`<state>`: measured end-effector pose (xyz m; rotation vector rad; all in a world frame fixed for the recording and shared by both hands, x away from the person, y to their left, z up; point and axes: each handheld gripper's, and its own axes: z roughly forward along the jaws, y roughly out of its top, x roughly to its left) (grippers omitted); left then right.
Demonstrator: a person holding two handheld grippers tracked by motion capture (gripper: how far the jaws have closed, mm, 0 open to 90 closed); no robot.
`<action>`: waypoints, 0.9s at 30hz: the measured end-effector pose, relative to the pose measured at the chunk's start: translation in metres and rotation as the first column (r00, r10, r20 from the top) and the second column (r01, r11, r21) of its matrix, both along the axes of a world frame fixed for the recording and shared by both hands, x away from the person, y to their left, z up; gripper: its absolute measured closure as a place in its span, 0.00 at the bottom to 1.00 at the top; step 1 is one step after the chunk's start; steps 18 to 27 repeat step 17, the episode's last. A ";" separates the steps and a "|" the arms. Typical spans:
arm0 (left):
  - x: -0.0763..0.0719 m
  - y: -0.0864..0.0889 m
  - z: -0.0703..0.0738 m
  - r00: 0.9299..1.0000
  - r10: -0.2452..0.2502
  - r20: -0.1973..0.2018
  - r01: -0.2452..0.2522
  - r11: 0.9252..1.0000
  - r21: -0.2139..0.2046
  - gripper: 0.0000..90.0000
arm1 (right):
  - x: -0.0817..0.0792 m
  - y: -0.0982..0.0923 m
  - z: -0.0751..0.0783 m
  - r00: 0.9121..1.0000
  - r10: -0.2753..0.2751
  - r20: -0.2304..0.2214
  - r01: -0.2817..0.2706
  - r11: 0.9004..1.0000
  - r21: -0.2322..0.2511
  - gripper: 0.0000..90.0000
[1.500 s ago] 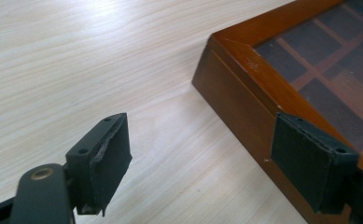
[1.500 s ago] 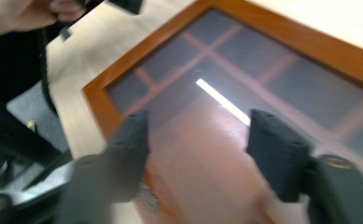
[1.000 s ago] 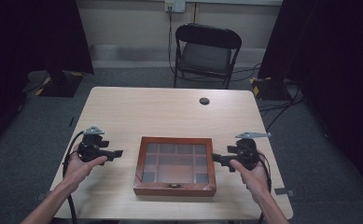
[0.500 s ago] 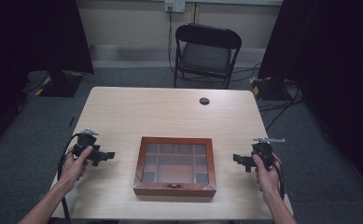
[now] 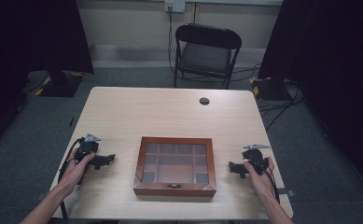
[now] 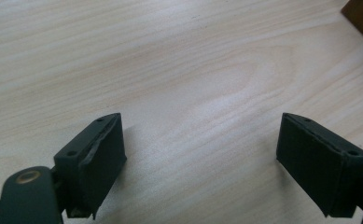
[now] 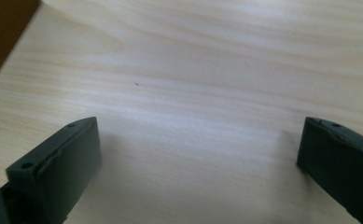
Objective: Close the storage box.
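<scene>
While the person is sitting at the near edge of the worktop [image 5: 170,112], a wooden box [image 5: 175,166] is lying in the middle of the near half, with its glass lid closed and its small clasp facing the person. Through the lid, several compartments are showing; what is inside them I cannot tell.

The left gripper [image 5: 105,160] is resting low over the worktop, well apart from the left side of the box, and the left hand [image 5: 79,163] is holding it from behind. Its fingers [image 6: 100,158] are standing wide with bare wood between them, and a dark corner of the box is showing at the upper right of the left gripper view.

The right gripper [image 5: 233,169] is sitting on the other side, near the right wall of the box but not touching it, in the right hand [image 5: 259,173]. Its fingers [image 7: 62,163] are also spread wide and holding nothing.

Beyond the worktop, a black chair [image 5: 206,51] is standing by the wall, and a small dark round spot [image 5: 204,101] is lying near the far edge.
</scene>
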<state>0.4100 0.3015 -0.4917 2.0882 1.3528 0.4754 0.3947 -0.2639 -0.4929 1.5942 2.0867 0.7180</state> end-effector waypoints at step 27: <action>-0.003 -0.008 -0.012 0.996 -0.038 0.084 0.039 0.999 -0.019 0.00 | -0.003 0.005 -0.009 0.993 -0.033 0.111 0.029 0.999 0.032 0.00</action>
